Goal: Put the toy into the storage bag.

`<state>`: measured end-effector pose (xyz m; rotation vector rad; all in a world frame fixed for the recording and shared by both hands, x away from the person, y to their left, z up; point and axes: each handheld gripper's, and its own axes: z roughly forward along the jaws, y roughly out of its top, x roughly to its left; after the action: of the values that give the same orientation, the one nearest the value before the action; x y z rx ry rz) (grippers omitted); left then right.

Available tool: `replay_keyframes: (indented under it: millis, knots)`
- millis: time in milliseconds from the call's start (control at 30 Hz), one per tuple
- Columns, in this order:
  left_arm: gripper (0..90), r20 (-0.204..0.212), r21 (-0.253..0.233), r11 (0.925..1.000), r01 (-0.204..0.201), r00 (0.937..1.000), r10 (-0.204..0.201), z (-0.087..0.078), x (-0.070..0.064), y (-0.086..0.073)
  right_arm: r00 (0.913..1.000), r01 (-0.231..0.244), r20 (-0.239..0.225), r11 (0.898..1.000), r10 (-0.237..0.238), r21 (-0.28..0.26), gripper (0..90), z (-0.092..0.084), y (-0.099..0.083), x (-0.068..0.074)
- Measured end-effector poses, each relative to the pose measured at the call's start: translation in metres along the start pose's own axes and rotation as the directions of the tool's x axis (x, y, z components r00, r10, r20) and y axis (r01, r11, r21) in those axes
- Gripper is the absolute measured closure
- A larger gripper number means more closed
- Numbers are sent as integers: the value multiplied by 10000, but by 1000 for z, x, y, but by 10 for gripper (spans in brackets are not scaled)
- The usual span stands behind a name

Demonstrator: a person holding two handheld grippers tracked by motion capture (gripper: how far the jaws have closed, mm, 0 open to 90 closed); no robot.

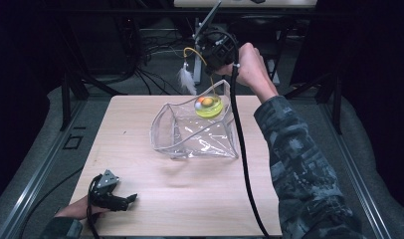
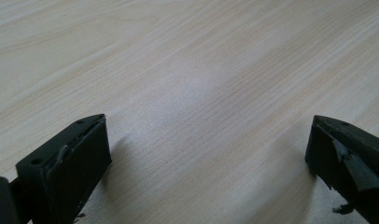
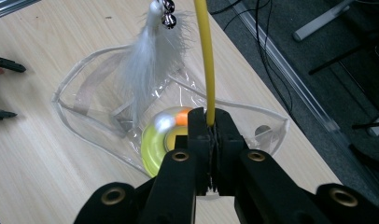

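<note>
As the yellow wand (image 3: 205, 60) is springy and its feather (image 3: 148, 60) light, it is best pinched low; it is clamped by the right gripper (image 3: 211, 140) over the clear bag (image 1: 190, 134) at table (image 1: 155, 199) 12 o'clock. Left gripper (image 1: 128, 199), 7 o'clock, is spread, empty.

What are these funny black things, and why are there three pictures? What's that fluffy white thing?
A person sits at a wooden table holding black tongs in each hand. One camera looks down from above; the other two ride on the tongs themselves. The left tongs rest open near the table's near edge, holding nothing. The right tongs pinch a bendy yellow wire. A white feather with little bells hangs from the wire's top, and its round yellow base sits at the mouth of a clear plastic bag. It looks like a cat toy.
</note>
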<state>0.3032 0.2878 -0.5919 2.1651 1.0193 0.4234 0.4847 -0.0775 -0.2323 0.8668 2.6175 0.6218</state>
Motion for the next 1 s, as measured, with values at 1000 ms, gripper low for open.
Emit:
replay_keyframes:
  millis: [1000]
  knots:
    - [0, 2, -1, 10000, 26, 10000, -26, 0, 0, 0, 9962, -466, -686, 9930, 542, 1081, 884, 68, -40, -9]
